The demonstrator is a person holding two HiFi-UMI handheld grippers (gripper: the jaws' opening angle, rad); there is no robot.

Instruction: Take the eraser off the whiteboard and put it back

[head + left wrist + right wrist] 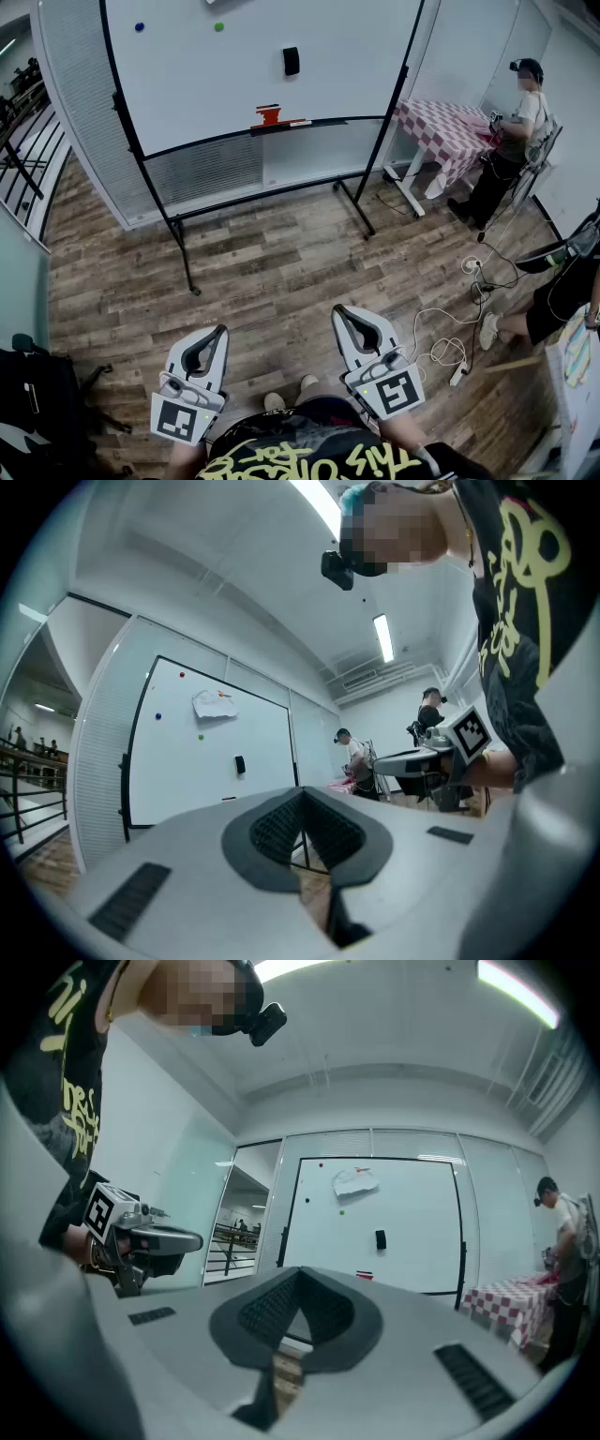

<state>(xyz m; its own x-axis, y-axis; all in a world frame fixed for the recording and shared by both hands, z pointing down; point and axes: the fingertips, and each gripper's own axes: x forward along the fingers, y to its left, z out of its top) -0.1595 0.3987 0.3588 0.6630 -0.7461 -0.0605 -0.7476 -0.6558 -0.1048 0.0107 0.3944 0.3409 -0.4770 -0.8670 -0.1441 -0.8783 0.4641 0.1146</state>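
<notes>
A small black eraser (291,60) sticks to the upper right part of the whiteboard (206,75), which stands on a black wheeled frame across the room. The eraser (240,764) also shows in the left gripper view, and the right gripper view has the eraser (380,1239) well ahead of the jaws. My left gripper (217,334) and right gripper (341,313) are held low and close to my body, far from the board. Both are shut with nothing between the jaws. A red thing (270,115) lies on the board's tray.
A table with a red checked cloth (441,127) stands right of the board, with a person (514,122) beside it. Another person (562,291) is at the right edge. Cables and a power strip (457,349) lie on the wooden floor. A black bag (37,403) sits at the lower left.
</notes>
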